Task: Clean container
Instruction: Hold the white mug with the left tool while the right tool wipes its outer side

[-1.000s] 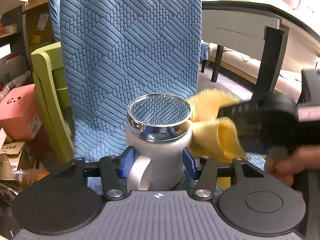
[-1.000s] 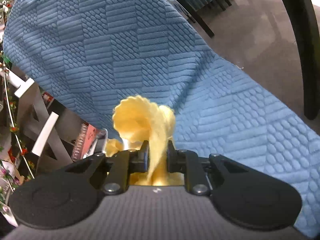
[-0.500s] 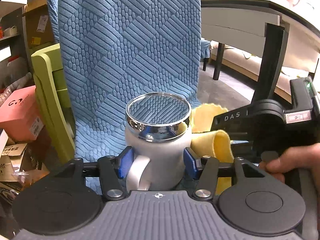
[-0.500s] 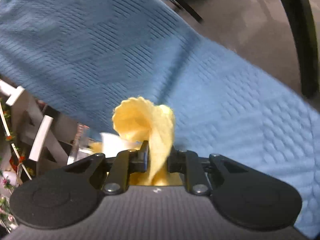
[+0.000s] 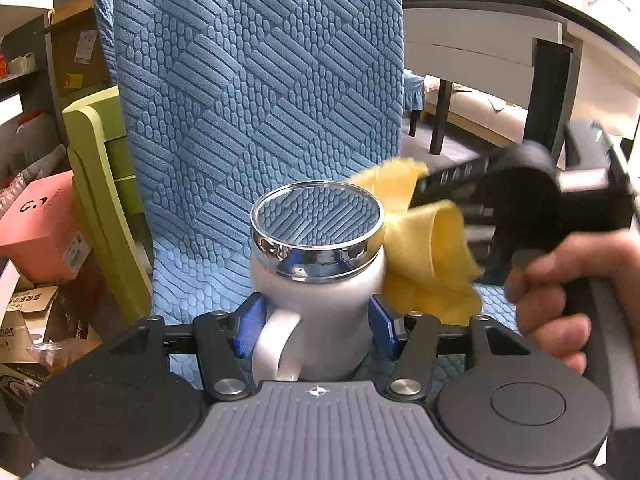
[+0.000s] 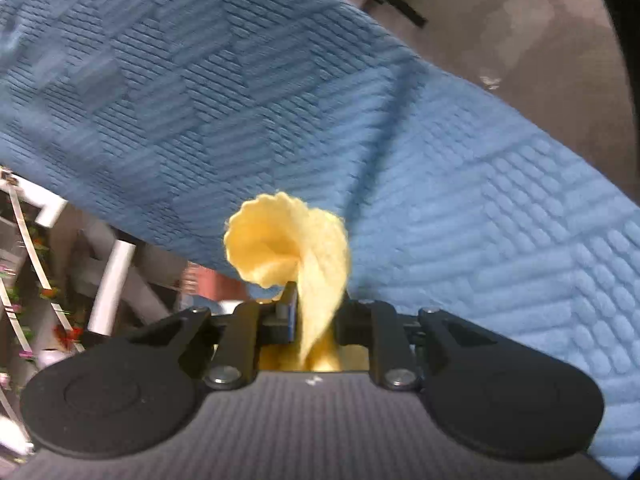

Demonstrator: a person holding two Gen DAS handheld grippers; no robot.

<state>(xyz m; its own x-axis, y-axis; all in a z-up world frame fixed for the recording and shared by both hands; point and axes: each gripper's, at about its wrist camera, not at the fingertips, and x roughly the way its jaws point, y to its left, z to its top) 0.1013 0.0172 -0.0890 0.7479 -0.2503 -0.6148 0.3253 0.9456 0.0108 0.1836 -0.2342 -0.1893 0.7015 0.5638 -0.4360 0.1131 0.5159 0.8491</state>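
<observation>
Since half a second ago the yellow cloth (image 5: 428,248) has risen against the jar's (image 5: 320,300) right side, pinched tight by the right gripper (image 6: 316,316). Left gripper (image 5: 316,320) clamps the white jar upright before the blue chair cover (image 5: 256,80).

I see a glossy white mug (image 5: 320,304), ceramic by its look, with a mirror-bright chromed metal rim (image 5: 316,236). At its three o'clock a soft, matt yellow cloth (image 5: 432,264) looks fleecy. My left gripper (image 5: 316,320) is matt black plastic with smooth blue pads (image 5: 248,326) and shiny metal screws. Behind, at twelve o'clock, blue chair fabric (image 5: 260,92) is matt and embossed. At nine o'clock a pink cardboard box (image 5: 40,228) looks dull.
</observation>
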